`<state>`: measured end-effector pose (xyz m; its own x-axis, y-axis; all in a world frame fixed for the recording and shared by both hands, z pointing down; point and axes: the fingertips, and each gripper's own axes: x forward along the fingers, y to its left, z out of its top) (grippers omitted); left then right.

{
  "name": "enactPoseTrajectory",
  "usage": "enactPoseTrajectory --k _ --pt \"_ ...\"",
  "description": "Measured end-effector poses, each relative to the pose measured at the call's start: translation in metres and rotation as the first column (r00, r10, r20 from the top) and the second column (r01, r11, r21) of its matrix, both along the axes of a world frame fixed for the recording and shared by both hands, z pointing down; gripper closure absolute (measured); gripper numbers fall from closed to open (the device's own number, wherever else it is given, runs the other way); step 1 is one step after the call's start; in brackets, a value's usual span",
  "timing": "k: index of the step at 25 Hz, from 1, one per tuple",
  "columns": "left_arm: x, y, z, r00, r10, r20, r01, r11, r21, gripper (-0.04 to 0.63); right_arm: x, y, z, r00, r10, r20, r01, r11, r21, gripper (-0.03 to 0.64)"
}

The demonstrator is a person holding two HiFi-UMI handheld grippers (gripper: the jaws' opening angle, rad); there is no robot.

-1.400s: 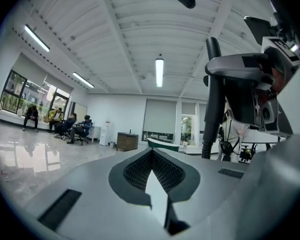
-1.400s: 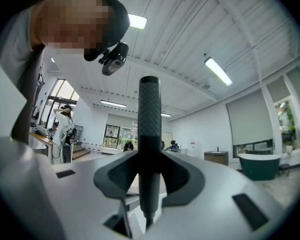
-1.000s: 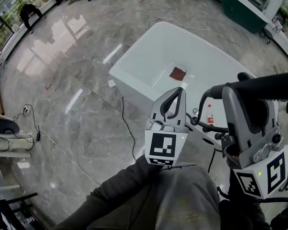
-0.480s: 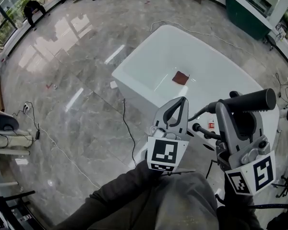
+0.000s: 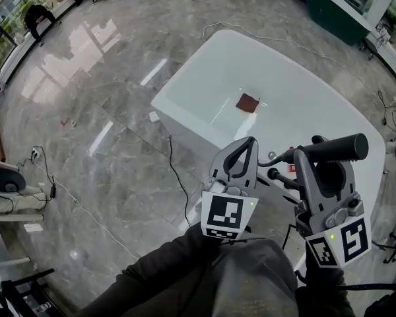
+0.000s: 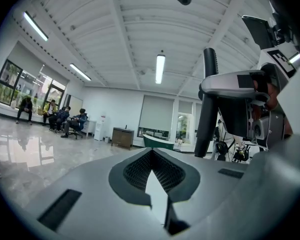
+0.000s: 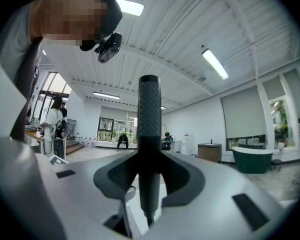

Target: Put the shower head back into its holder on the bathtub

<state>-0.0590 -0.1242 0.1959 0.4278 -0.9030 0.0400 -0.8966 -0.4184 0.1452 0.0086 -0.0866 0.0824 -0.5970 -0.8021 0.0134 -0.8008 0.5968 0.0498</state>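
A white bathtub stands on the marble floor in the head view. My right gripper is shut on the black shower head, which lies crosswise over the tub's near end. In the right gripper view the textured black shower head stands upright between the jaws of my right gripper. Dark tap fittings sit on the tub rim between the grippers. My left gripper is shut and holds nothing. In the left gripper view my left gripper points up into the room, with the shower head to its right.
A brown cloth lies in the tub. A small bottle stands on the rim near the fittings. A black cable runs across the floor by the tub's near corner. A dark green tub is at the back right. Seated people are far off.
My right gripper has carried the shower head down and away from the camera, closer to the tub's near rim. The left gripper has stayed nearly where it was.
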Motion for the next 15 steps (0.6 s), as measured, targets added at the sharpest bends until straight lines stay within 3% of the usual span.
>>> enactPoseTrajectory --k 15 --pt "-0.017 -0.015 0.017 1.000 0.023 -0.010 -0.024 0.999 -0.046 0.592 -0.022 -0.019 0.011 1.000 0.011 -0.012 -0.011 0.999 -0.031 0.476"
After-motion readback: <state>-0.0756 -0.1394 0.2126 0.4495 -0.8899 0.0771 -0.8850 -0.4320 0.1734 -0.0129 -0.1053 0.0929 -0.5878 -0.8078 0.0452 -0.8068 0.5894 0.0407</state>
